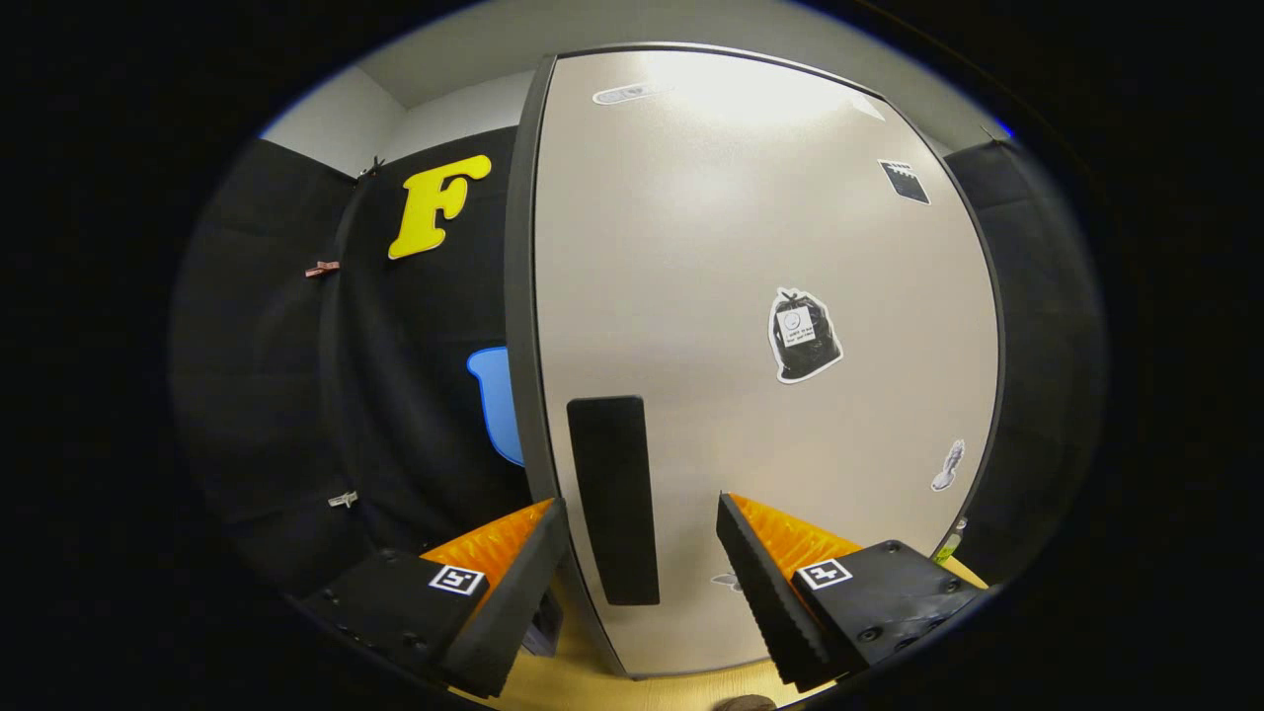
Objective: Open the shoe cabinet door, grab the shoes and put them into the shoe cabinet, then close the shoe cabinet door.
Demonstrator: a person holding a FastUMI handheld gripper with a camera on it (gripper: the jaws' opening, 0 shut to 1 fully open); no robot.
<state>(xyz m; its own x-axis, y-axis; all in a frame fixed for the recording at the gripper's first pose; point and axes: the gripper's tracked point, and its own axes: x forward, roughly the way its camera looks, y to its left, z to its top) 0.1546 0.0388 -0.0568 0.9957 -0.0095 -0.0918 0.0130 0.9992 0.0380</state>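
- Gripper [642, 583] sitting nearest the cam, jaws released & spread wide, clamping nothing.
- Handle [613, 499], a dark upright strip, showing betw. the two fingers, closer to the left one; can't tell if either finger is touching it.
- Shoe cabinet door [750, 296] filling the space just ahead of the fingers: pale, glossy panel w/ dark edging, light glaring near its top.
- Door's left edge [523, 296] running down to the left finger, which is straddling it; whether the door is shut flush or slightly ajar can't be told from here.
- Stickers showing on the door: a black bag-shaped one [804, 336] right of centre, a small dark square [904, 182] up high, a small pale one [948, 466] lower right.
- Wooden floor [592, 681] peeking out under the door & betw. the fingers.
- Booth's black cloth wall [395, 395] hanging to the left of the cabinet, w/ small clips [322, 269] on it.
- Shoes: can't tell where they are.
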